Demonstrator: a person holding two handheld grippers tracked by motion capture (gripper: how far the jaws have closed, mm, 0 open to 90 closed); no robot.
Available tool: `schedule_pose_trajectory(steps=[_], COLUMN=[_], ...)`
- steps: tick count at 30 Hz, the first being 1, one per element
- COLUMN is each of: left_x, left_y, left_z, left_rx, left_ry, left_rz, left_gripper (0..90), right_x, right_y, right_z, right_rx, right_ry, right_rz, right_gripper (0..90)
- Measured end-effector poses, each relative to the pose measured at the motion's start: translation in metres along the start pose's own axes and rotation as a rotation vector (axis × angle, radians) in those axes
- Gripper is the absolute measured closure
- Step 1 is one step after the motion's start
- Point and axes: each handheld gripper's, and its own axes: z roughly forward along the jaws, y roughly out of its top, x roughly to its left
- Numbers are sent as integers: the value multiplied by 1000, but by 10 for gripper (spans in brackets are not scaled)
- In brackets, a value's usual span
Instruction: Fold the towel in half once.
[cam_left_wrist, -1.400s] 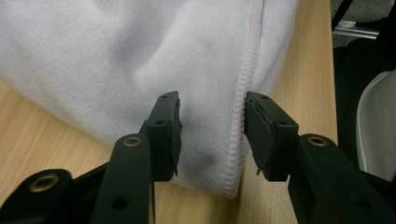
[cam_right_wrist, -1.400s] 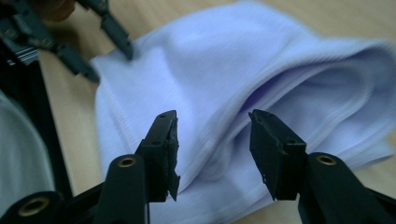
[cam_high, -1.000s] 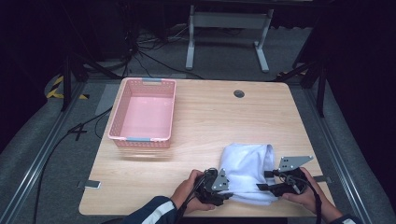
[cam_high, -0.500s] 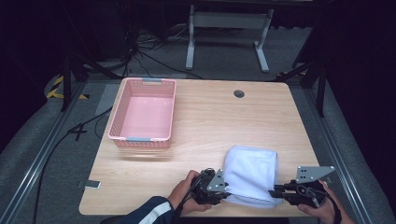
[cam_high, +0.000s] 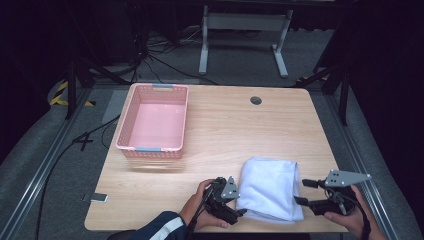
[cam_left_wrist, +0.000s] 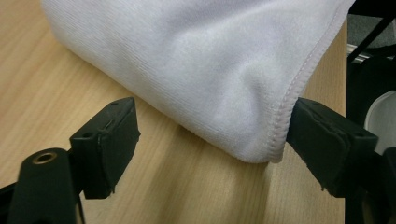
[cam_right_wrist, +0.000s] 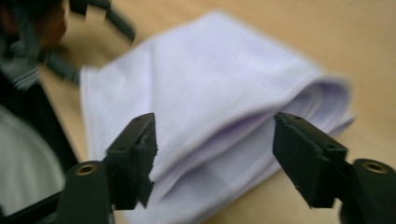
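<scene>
The left gripper (cam_high: 239, 212) sits at the bench's (cam_high: 240, 130) near edge with jaws released, a hemmed corner of the white towel (cam_high: 270, 186) lying between them, one jaw just beside the hem. The right gripper (cam_high: 299, 192) is also released, jaws spread toward the towel's layered right side and clear of it. The folded towel lies flat on the bench near the near-right corner, between both grippers, and a pink basket (cam_high: 154, 121) stands well apart toward the far-left corner.
</scene>
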Motion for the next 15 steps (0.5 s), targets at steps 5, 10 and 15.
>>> schedule_pose_trajectory(steps=[5, 10, 15], left_x=[-4, -7, -9], left_y=[1, 2, 2], left_z=[9, 19, 24], left_rx=[25, 69, 53], left_ry=[-10, -5, 6], left_rz=[10, 19, 20], left_gripper=[163, 155, 142], right_x=[-16, -51, -64], right_y=[25, 21, 9], right_z=[19, 68, 81], right_rx=[-39, 69, 116], right_ry=[-78, -112, -86], right_rz=[-13, 38, 80], right_gripper=[206, 160, 147])
